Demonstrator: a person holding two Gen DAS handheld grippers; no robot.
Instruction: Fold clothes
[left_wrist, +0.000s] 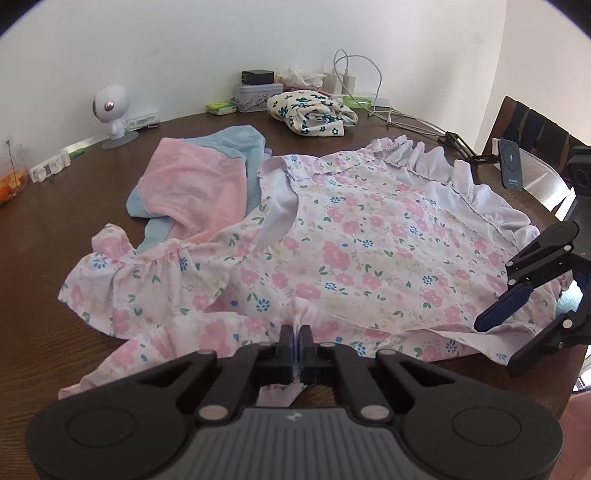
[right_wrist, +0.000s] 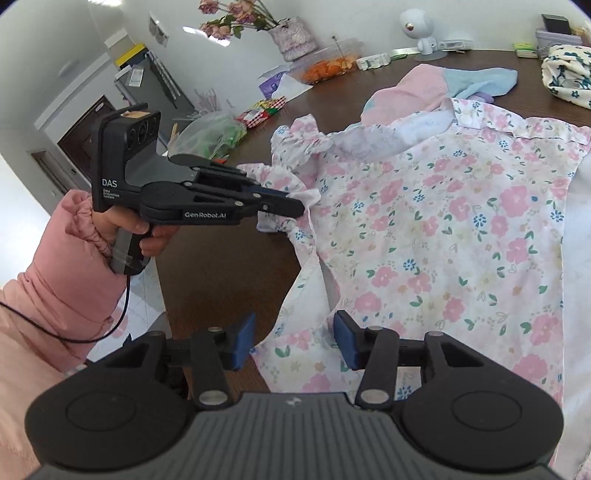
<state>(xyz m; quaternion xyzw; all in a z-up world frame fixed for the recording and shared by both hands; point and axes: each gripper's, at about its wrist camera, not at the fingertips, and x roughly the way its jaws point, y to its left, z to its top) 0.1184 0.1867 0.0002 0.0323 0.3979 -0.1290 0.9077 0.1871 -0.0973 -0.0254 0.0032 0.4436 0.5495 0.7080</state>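
1. My left gripper (left_wrist: 295, 334) is clenched on a bunched edge of the floral dress (left_wrist: 369, 240), which is spread over the table (left_wrist: 55, 229).
2. My right gripper (right_wrist: 294, 341) is released, fingers wide, straddling the dress hem at 6 o'clock.

Bright, soft daylight — edges bowed, perhaps hazy.

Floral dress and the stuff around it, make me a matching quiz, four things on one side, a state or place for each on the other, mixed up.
Things:
1. left gripper
2. right gripper
3. pink and blue garment
4. white garment with dark blue flowers

States or places:
A. bunched up near the wall
B. open over the hem of the floral dress
C. shut on a pinch of dress fabric
D. partly under the dress's collar end

Pairs: 1-C, 2-B, 3-D, 4-A
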